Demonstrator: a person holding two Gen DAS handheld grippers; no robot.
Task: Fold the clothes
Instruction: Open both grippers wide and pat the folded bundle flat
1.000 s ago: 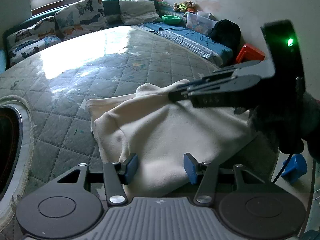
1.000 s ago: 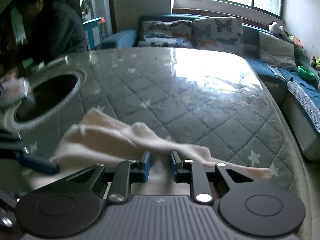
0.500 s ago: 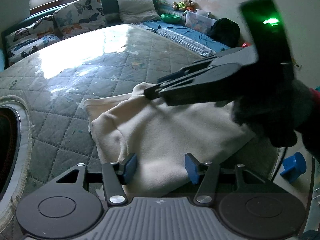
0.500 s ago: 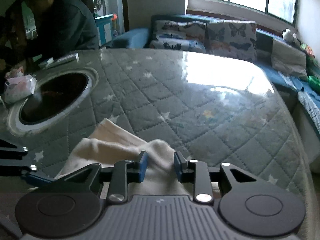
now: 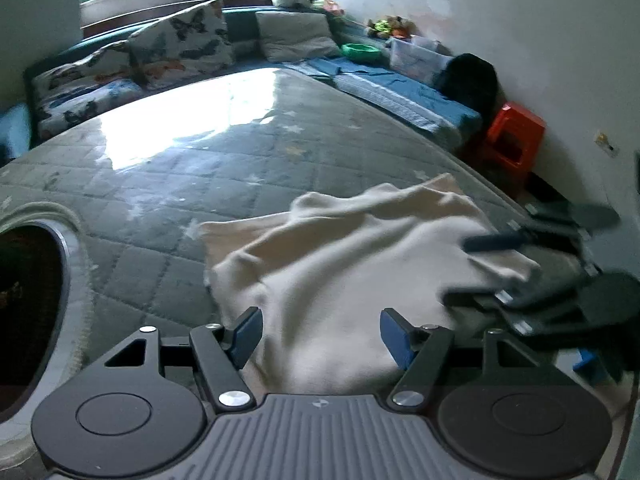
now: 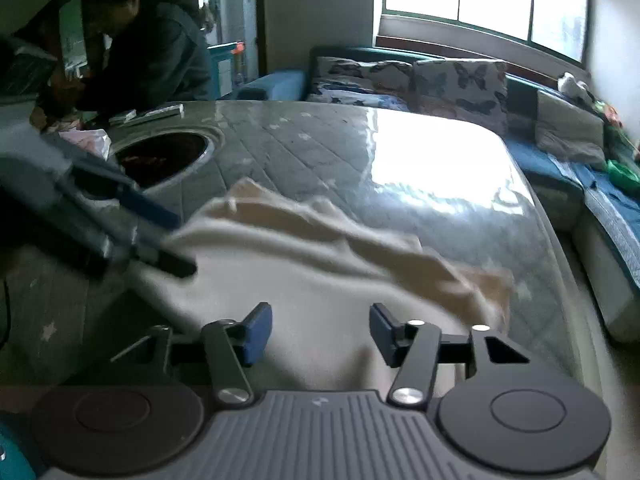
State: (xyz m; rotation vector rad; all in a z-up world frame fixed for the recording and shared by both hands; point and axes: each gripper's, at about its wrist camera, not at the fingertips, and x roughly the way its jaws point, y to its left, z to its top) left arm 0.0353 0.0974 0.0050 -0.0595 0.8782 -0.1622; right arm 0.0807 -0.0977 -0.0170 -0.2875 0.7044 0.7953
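A cream garment [image 5: 344, 264] lies partly folded on the grey quilted table [image 5: 240, 160], near its front edge. My left gripper [image 5: 320, 332] is open and empty, its blue pads just above the near hem. My right gripper [image 6: 318, 330] is open and empty over the garment [image 6: 304, 280] from the other side. In the left wrist view the right gripper [image 5: 492, 268] shows blurred at the garment's right edge. In the right wrist view the left gripper [image 6: 160, 240] sits at the garment's left edge.
A round dark hole [image 5: 24, 300] opens in the table to the left of the garment. Butterfly cushions [image 5: 172, 44] and a blue bench [image 5: 400, 84] line the far side. A red stool [image 5: 512, 136] stands at the right. A person [image 6: 140, 52] leans over the table's far corner.
My right gripper has let go of the garment's fold, opened, and dropped back to the right edge. The garment now lies flatter. My left gripper stayed open and hardly moved.
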